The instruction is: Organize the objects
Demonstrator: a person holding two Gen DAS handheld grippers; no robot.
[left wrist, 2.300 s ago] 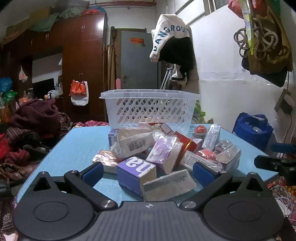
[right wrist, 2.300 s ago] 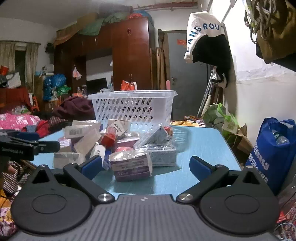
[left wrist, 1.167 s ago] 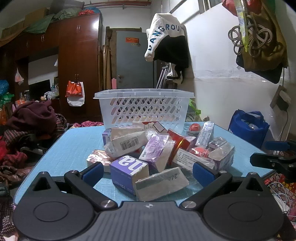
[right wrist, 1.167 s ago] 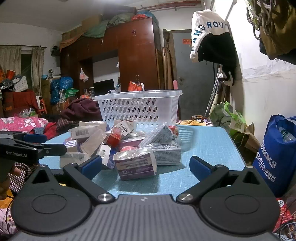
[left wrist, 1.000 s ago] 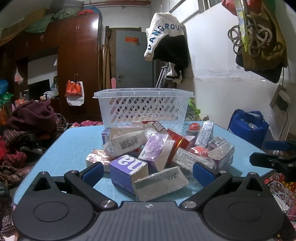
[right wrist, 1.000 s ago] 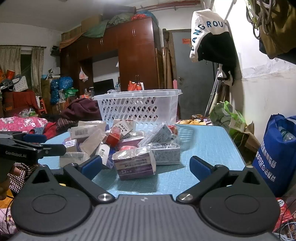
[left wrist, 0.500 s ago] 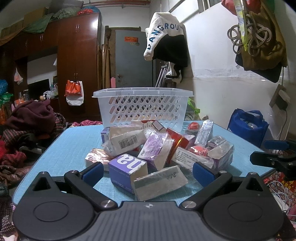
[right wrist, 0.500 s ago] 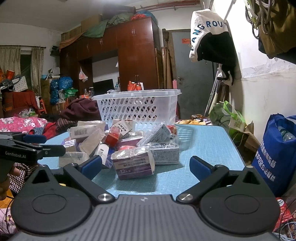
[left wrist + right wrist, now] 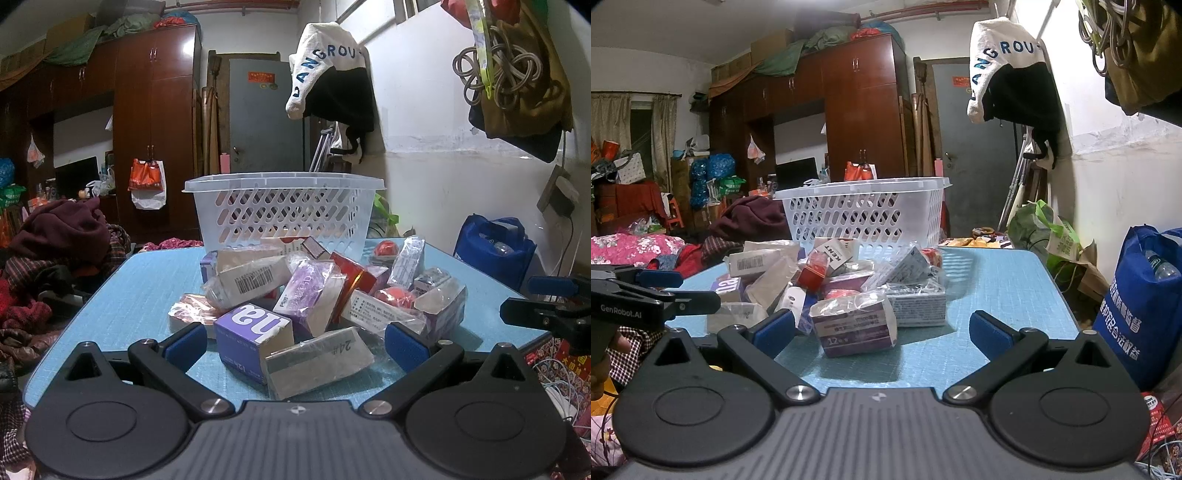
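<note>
Nothing much has changed: both grippers, left gripper [image 9: 295, 345] and right gripper [image 9: 882, 330], stay spread wide near the boxes [image 9: 314, 295]; the basket [image 9: 284, 214] waits, sorting not begun.

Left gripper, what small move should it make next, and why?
Probably ease the left gripper forward around the purple box. Its jaws are open and empty, the box sits nearest at the pile's front edge, and the basket behind looks empty.

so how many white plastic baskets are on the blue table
1: the white plastic lattice basket stands at the far end of the blue table, directly behind the heap of wrapped boxes. Nothing large enough to hide a second one.
</note>
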